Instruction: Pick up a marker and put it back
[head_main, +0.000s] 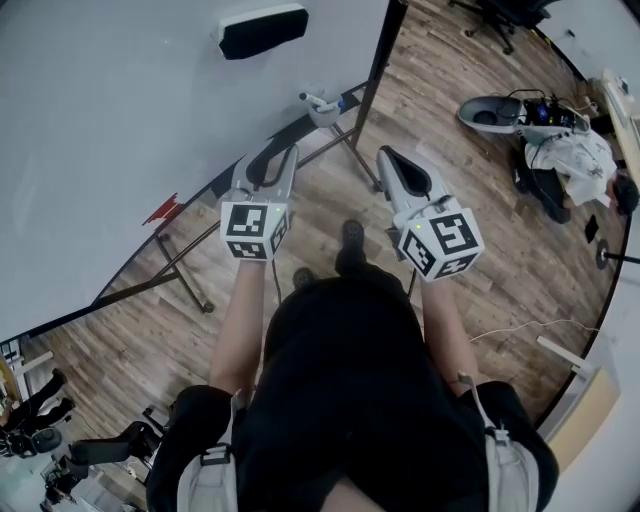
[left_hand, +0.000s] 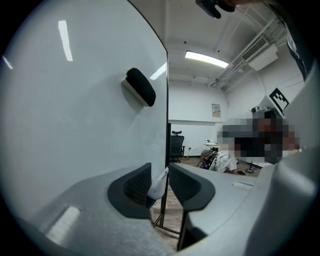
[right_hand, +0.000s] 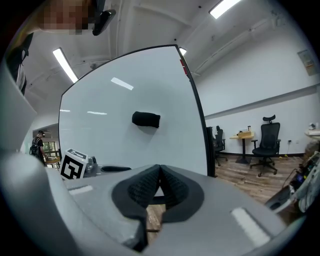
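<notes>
A white marker (head_main: 318, 100) with a dark blue end lies in a small holder (head_main: 324, 116) at the whiteboard's lower right corner. My left gripper (head_main: 270, 160) points at it from a short way back, jaws a little apart, not touching it. In the left gripper view the marker (left_hand: 158, 187) shows tilted in the narrow gap of that gripper (left_hand: 160, 170), and the pads do not press on it. My right gripper (head_main: 392, 162) hangs beside the left one over the wooden floor. In its own view the right gripper (right_hand: 160, 172) is shut with nothing between the pads.
The whiteboard (head_main: 120, 120) fills the left, with a black eraser (head_main: 262, 30) stuck to it. Its metal stand (head_main: 180, 265) spreads over the floor below my left gripper. A bag, cables and clothes (head_main: 560, 150) lie at the right; an office chair (head_main: 500, 15) stands far off.
</notes>
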